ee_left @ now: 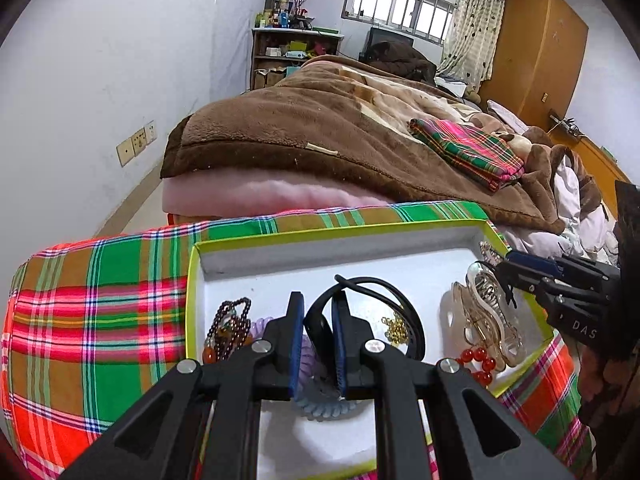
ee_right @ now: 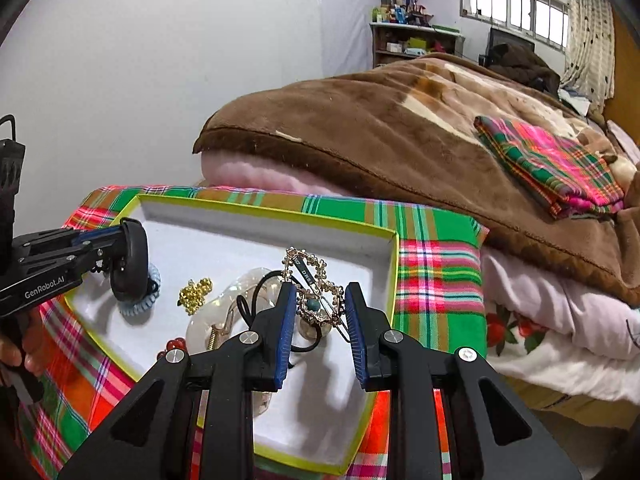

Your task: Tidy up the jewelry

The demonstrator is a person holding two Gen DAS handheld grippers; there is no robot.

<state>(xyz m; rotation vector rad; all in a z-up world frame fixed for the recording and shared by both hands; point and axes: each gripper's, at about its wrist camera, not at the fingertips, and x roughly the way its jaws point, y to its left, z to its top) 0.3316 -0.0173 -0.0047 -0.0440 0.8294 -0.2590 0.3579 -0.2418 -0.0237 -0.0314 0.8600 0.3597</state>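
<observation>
The left tongs stand narrow, their blue pads pinched on a black band, a loop like a watch strap, which hangs between them above the white floor of the box. From the right wrist view the same band shows clear of the floor, over the left edge of the box. The grip takes only one side of the loop, so a tilt or a jolt may let it swing or slip out.

The right tongs are part open around a beaded brooch, which sits upright between the pads near the right edge of the box; whether both pads press on it I cannot tell. It is thin, lacy and hard, with a pin sticking out below, so it may twist, fall, or snag the black cord lying just under it.

Just below the left tongs lie a spiral hair tie, a dark bead string toward the left edge, and a gold chain. A clear hair clip and red beads crowd the right edge. Lowering either piece there risks tangling.

The box rests on a plaid cloth beside a bed with a brown blanket; a hard push could shift it.
</observation>
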